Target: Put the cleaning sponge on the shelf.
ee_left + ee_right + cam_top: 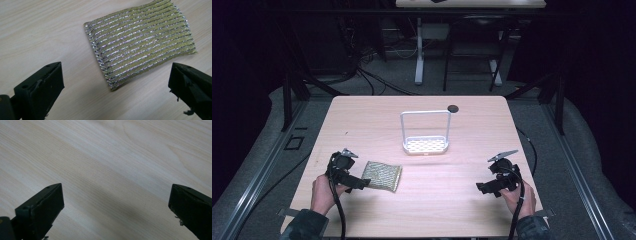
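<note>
Item: scouring pad (pixel 382 175), rectangular, yellow-green weave shot through with silver threads.
Position of pad: flat on the table (pixel 422 210), at the near left, well short of the rack.
Pad, close view: in the left gripper view the scouring pad (pixel 141 42) lies at an angle ahead of the jaws, its near corner reaching down between them, touching neither.
Left gripper (pixel 362 183): held in the person's left hand (pixel 323 194), its front end at the pad's left edge; whether it touches cannot be told from above.
Left gripper, jaws: spread wide apart, nothing between the pads but bare wood and the pad's near corner.
Right gripper (pixel 482 188): held in the person's right hand (pixel 521 198) at the near right of the table, well apart from the pad.
Right gripper, jaws: wide apart over bare wood grain, holding nothing.
Rack (pixel 425 133): white, with a perforated base and a tall hoop handle, upright at the table's middle.
Black disc (pixel 453 108): small, round, by the far edge, just beyond the rack's right post.
Cables: one trails from each gripper toward the near edge.
</note>
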### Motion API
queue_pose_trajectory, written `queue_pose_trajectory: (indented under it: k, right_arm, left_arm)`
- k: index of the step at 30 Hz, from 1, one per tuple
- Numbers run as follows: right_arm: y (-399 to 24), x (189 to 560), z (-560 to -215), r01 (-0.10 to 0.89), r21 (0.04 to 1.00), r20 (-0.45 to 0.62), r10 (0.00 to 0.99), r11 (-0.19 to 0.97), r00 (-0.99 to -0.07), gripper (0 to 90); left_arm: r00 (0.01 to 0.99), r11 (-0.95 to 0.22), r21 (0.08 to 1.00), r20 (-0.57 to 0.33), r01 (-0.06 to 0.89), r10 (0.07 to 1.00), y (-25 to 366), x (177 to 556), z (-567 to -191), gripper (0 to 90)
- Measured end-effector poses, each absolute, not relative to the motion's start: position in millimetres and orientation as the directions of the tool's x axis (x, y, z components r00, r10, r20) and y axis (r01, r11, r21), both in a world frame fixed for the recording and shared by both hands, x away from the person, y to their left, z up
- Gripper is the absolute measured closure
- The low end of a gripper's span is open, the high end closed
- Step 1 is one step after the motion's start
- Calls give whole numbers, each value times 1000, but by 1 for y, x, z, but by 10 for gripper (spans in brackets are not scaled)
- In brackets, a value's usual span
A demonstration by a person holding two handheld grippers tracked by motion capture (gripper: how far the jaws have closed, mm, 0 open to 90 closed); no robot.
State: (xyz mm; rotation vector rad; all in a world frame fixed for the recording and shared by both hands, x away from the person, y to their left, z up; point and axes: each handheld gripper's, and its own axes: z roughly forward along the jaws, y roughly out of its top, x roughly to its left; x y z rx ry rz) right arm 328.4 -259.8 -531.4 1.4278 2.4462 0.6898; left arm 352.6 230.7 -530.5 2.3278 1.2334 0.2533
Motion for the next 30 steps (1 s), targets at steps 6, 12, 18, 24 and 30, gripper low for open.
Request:
queue_pose_trajectory:
  k: [6, 12, 18, 24, 30]
  right_arm:
    - [-257, 330, -532, 755, 501, 36, 861, 423, -507, 0]
    - [-260, 329, -532, 757, 511, 42, 867, 408, -496, 0]
    - [-258, 329, -532, 755, 504, 37, 863, 419, -504, 0]
    - [-258, 330, -533, 757, 499, 39, 862, 421, -505, 0]
    - [-258, 329, -534, 758, 499, 43, 862, 419, -505, 0]
  left_arm:
    - [592, -485, 499, -71, 718, 803, 216, 356, -532, 0]
    - [600, -499, 485, -69, 718, 797, 205, 359, -535, 0]
    - [598, -503, 468, -72, 727, 798, 196, 365, -540, 0]
    - [599, -516, 432, -76, 740, 797, 186, 372, -547, 6]
    - [595, -519, 416, -71, 747, 800, 186, 373, -551, 136]
